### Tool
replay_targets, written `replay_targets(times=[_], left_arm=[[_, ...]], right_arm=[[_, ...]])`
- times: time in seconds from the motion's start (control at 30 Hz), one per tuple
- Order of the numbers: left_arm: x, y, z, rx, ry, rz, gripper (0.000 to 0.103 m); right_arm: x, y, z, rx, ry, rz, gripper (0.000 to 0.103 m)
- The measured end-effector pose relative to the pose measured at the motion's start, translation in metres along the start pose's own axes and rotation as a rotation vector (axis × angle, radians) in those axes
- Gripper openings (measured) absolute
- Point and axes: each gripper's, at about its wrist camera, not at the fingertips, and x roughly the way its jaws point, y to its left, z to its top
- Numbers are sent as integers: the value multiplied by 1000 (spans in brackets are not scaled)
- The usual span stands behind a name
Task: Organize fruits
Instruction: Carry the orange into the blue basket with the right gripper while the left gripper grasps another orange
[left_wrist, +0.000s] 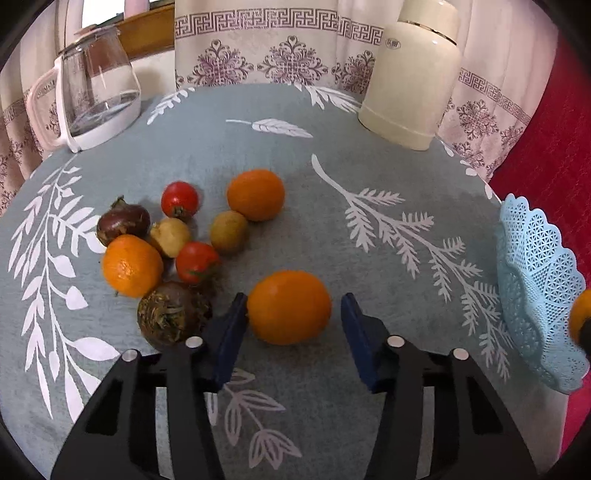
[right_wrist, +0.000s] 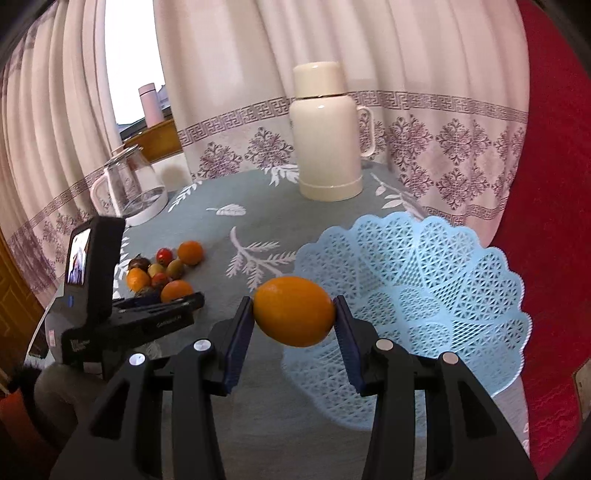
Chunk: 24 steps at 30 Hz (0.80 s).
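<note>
An orange (left_wrist: 289, 306) lies on the blue-grey tablecloth between the fingers of my left gripper (left_wrist: 293, 295). The left pad touches it, while a thin gap shows at the right pad, so the gripper is open around it. Left of it sits a cluster of two more oranges (left_wrist: 255, 194), two tomatoes (left_wrist: 180, 199), a kiwi (left_wrist: 229, 230), a yellowish fruit (left_wrist: 170, 236) and two dark purple fruits (left_wrist: 171, 314). My right gripper (right_wrist: 291, 299) is shut on another orange (right_wrist: 294, 311), held in the air at the left rim of the light-blue lattice basket (right_wrist: 424, 288).
A glass jug (left_wrist: 98, 92) stands at the back left of the table, and a cream thermos flask (left_wrist: 410, 77) at the back right. Patterned curtains hang behind both. Red fabric (right_wrist: 546, 184) lies to the right, past the basket (left_wrist: 535, 288).
</note>
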Motion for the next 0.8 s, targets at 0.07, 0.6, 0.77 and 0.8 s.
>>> replay_targets(times=[0.07, 0.6, 0.77, 0.8], left_arm=[[-1, 2, 0, -7, -4, 1, 44], [-35, -3, 1, -13, -83, 15, 43], [-51, -12, 3, -2, -112, 3, 43], [-56, -15, 3, 3, -120, -2, 43]], right_arm=[[-2, -5, 3, 9, -10, -14, 44], [-17, -65, 7, 88, -43, -153, 44], [-16, -81, 2, 103, -20, -194, 44], [-16, -84, 1, 104, -16, -201, 44]])
